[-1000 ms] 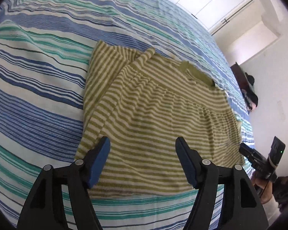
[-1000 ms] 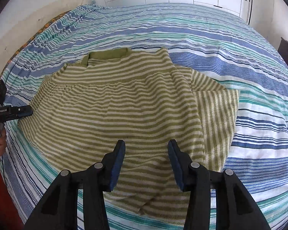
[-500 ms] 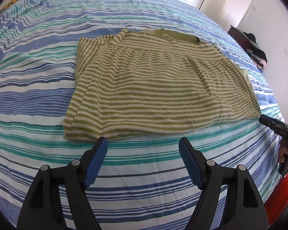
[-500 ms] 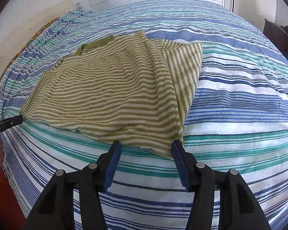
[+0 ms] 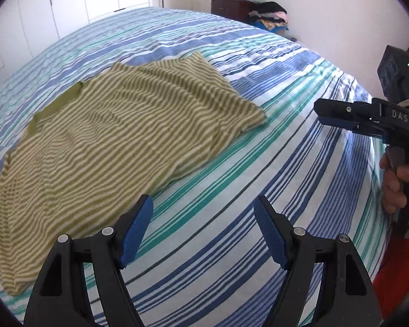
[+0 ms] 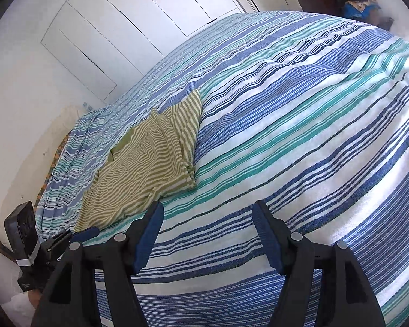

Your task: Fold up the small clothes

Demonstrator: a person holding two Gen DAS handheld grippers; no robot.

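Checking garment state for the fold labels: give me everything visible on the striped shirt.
The striped shirt is a knit-looking top in olive-green and cream stripes with a solid olive collar band. It lies flat on the striped bedspread, partly folded: one side panel is doubled over, leaving a layered edge toward the bed's middle, with a few soft wrinkles. Only the bedspread touches it. Neither gripper is on it; both hover over bare bedspread beside its near edge.
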